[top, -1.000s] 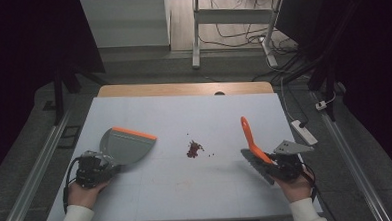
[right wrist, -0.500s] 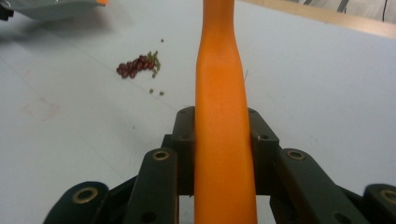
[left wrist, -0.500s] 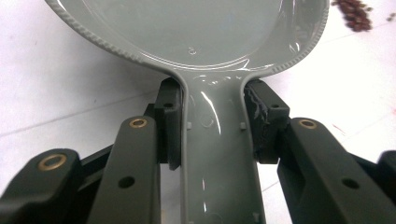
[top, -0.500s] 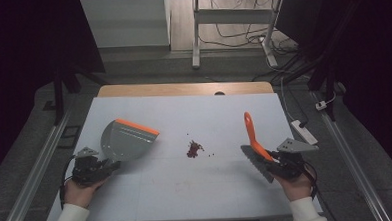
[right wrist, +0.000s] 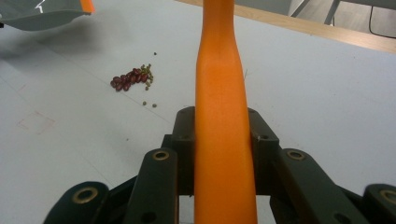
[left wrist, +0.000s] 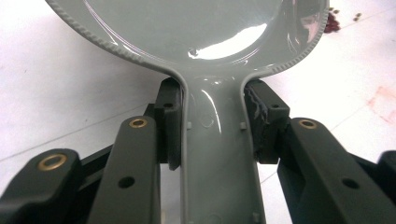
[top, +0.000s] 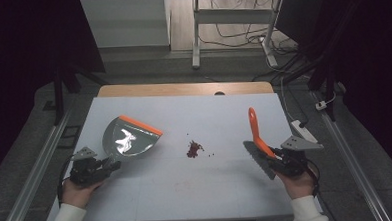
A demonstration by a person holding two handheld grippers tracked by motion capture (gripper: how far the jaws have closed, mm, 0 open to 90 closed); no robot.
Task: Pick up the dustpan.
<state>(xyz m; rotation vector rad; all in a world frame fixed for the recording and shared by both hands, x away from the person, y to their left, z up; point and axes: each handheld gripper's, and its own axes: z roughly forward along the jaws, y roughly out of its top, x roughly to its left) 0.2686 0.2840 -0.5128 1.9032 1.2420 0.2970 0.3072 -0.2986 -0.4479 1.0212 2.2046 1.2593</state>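
Note:
A grey dustpan (top: 130,137) with an orange lip hangs tilted over the left of the white table (top: 152,190). My left gripper (top: 110,166) is shut on its handle (left wrist: 218,158), with the pads (left wrist: 171,122) pressed against both sides. On the right, my right gripper (top: 272,160) is shut on a brush, whose orange handle (top: 255,128) points up and away and whose dark bristles (top: 257,159) hang toward the table. That handle (right wrist: 222,116) runs between the jaws. A small pile of red and green beans (top: 193,149) lies mid-table between the two tools.
A wooden strip (top: 183,89) edges the table's far side. Metal rails (top: 31,172) run along both sides. A white plug and cables (top: 324,105) lie on the floor at right. A faint reddish stain (top: 182,183) marks the table near me.
The brush and my right gripper have shifted slightly right, the handle standing a bit more upright. The dustpan has risen a little. The beans have not moved.

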